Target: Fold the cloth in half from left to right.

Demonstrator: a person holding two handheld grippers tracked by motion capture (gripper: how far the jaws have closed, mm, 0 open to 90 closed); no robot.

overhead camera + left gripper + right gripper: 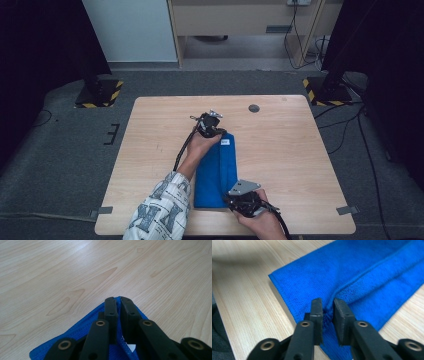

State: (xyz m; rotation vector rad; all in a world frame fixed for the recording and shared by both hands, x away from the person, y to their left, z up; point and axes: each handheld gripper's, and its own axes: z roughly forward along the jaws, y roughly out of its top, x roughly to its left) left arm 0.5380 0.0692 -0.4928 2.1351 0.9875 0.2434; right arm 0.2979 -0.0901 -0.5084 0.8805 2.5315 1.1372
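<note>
Currently | towel (216,172) folded lengthwise mid-bench (280,150) | left gripper (118,305) at its far corner, jaws barely parted, hem between | right gripper (327,308) at near end, slightly open astride fold ridge | risk: layers slip loose, fold skews.

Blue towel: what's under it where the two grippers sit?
The wooden table lies directly under the folded blue towel. The left gripper and right gripper each straddle an edge fold. Anything between the layers is covered.
</note>
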